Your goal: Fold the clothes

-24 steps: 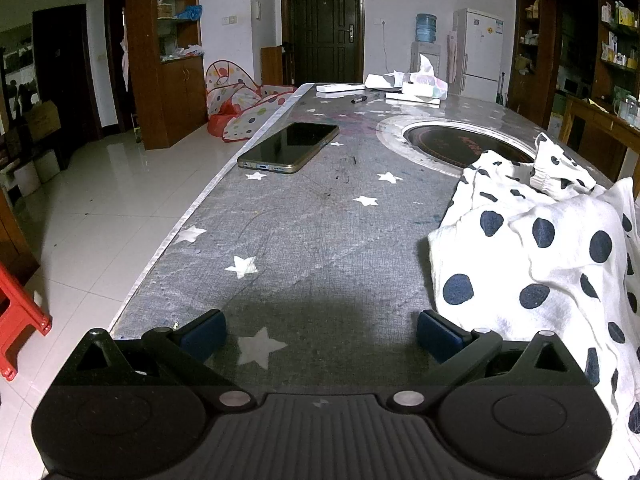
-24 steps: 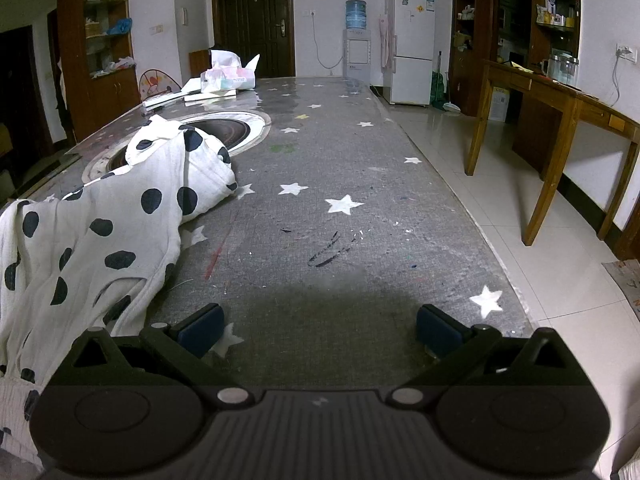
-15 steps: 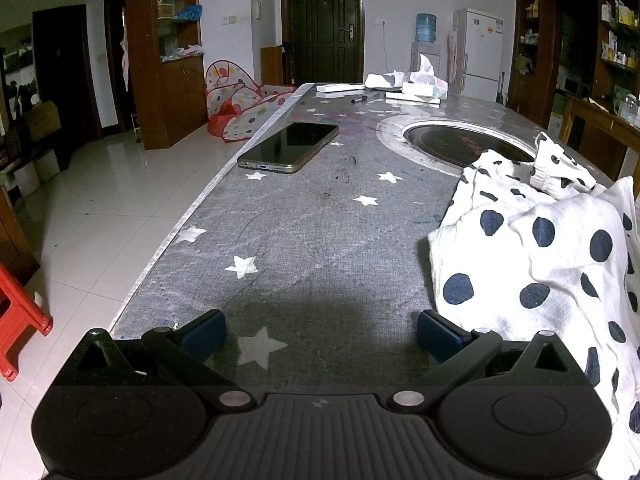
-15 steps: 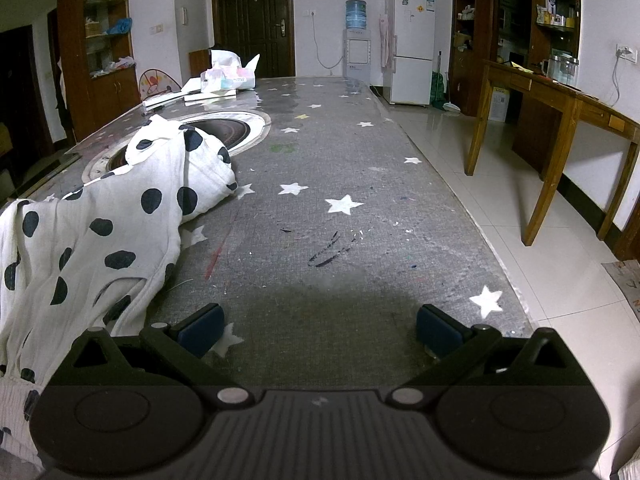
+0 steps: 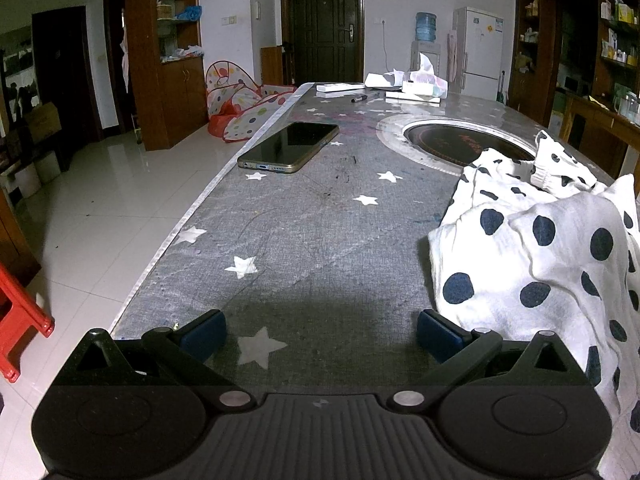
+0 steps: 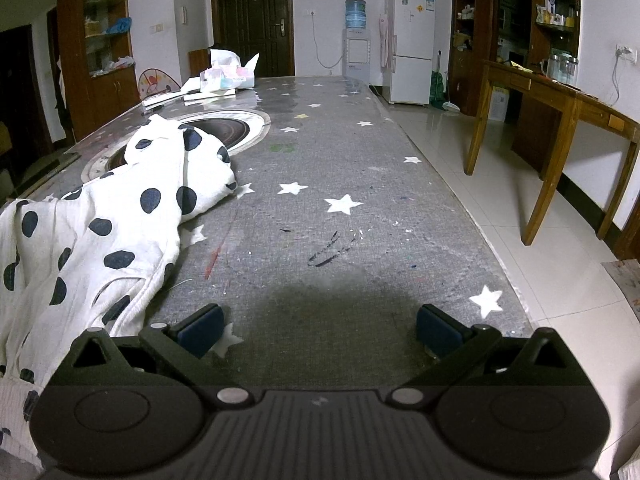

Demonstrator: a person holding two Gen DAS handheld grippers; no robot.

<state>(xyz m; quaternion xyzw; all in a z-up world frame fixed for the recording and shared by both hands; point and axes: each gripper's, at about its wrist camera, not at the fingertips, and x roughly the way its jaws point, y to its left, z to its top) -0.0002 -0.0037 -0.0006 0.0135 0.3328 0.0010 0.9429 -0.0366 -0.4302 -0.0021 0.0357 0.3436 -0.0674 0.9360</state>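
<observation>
A crumpled white garment with dark polka dots (image 5: 532,256) lies on the grey star-patterned table (image 5: 320,240). It fills the right side of the left wrist view and the left side of the right wrist view (image 6: 100,224). My left gripper (image 5: 320,334) is open and empty, low over the table, with its right finger next to the garment's edge. My right gripper (image 6: 318,330) is open and empty, with its left finger beside the garment's hem.
A phone (image 5: 289,152) lies near the table's left edge. A round inset cooktop (image 5: 460,144) sits mid-table, partly under the garment. A tissue pack, papers and a pen (image 5: 404,88) are at the far end. A wooden side table (image 6: 560,120) stands to the right.
</observation>
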